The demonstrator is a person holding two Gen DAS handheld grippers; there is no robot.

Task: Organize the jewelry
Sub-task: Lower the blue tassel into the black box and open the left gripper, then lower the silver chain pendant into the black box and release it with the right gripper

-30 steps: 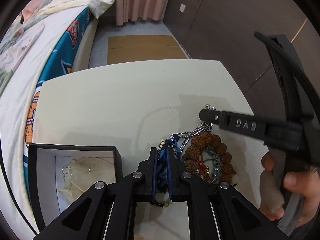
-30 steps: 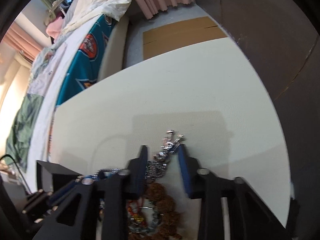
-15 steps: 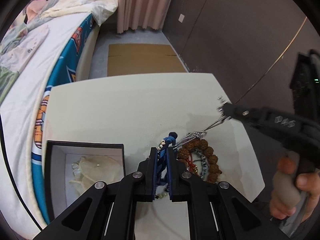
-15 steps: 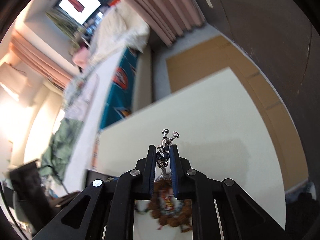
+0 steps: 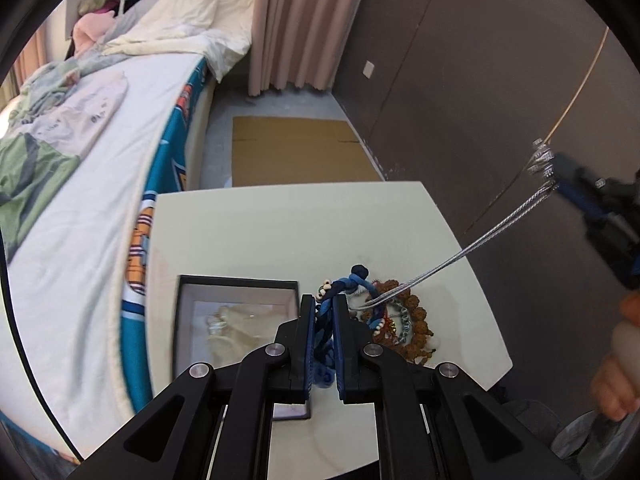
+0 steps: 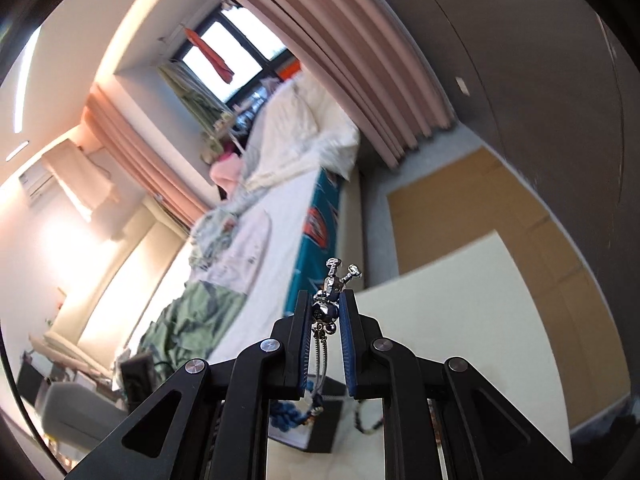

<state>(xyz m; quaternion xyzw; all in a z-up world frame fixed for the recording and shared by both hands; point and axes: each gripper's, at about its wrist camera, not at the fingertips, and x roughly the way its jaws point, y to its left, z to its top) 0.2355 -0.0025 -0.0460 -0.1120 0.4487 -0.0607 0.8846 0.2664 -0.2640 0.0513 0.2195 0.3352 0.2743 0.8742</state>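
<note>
My left gripper (image 5: 324,303) is shut on a blue braided bracelet (image 5: 347,282) and holds it above the table, beside an open black jewelry box (image 5: 236,288). My right gripper (image 6: 326,304) is shut on the pendant of a silver chain necklace (image 6: 332,280). In the left wrist view the right gripper (image 5: 560,178) is high at the right, and the chain (image 5: 472,246) stretches taut down to the jewelry pile. A brown bead bracelet (image 5: 416,320) lies on the table with other pieces tangled in it.
The cream table (image 5: 280,232) stands next to a bed (image 5: 92,184). The box holds a pale pouch (image 5: 232,332) and a small clear piece. A cardboard sheet (image 5: 296,152) lies on the floor beyond, by a dark wall (image 5: 460,80).
My right gripper closed on the necklace's pendant and rose up and to the right, pulling the chain taut. My left gripper lifted the blue bracelet off the pile.
</note>
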